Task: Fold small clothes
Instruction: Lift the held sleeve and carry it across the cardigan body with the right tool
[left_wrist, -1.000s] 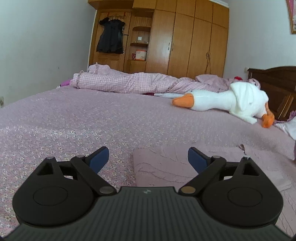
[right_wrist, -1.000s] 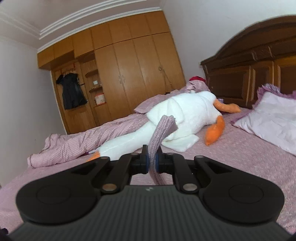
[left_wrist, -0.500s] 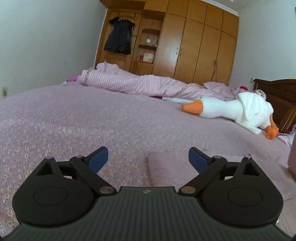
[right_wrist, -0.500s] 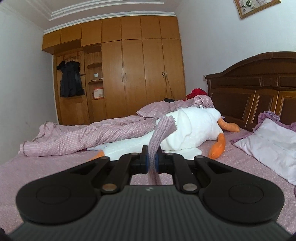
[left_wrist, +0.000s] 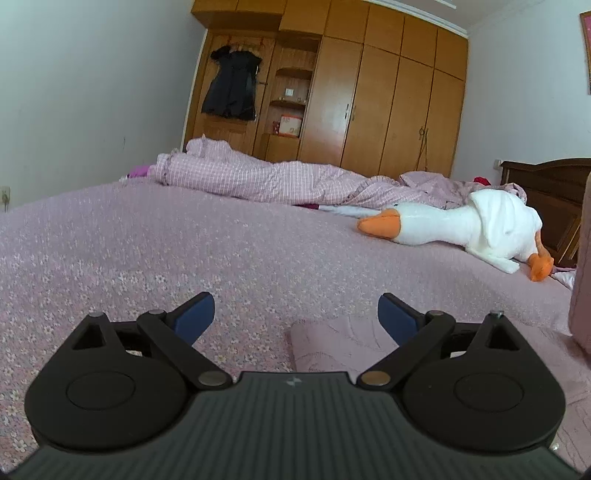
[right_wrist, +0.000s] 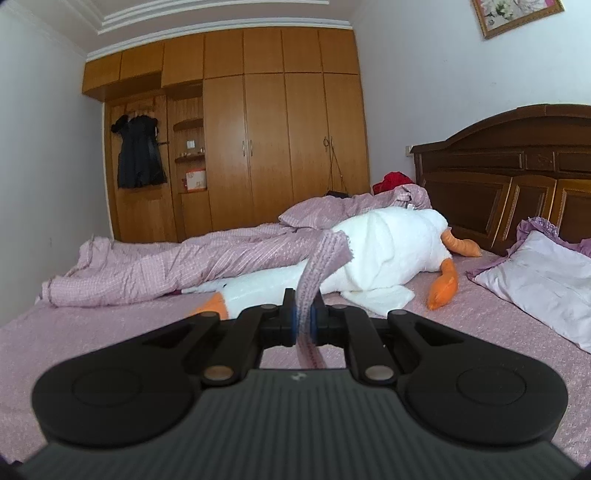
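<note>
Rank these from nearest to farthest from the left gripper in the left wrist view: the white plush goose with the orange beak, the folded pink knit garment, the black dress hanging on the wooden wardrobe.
1. The folded pink knit garment, on the bedspread right below the open left gripper.
2. The white plush goose, mid-bed to the right.
3. The black dress, hanging on the wooden wardrobe, far left.

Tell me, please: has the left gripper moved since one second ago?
Yes. The left gripper has tilted upward and turned left: the wardrobe shows more, and the folded pink garment sits further right between its fingers.
</note>
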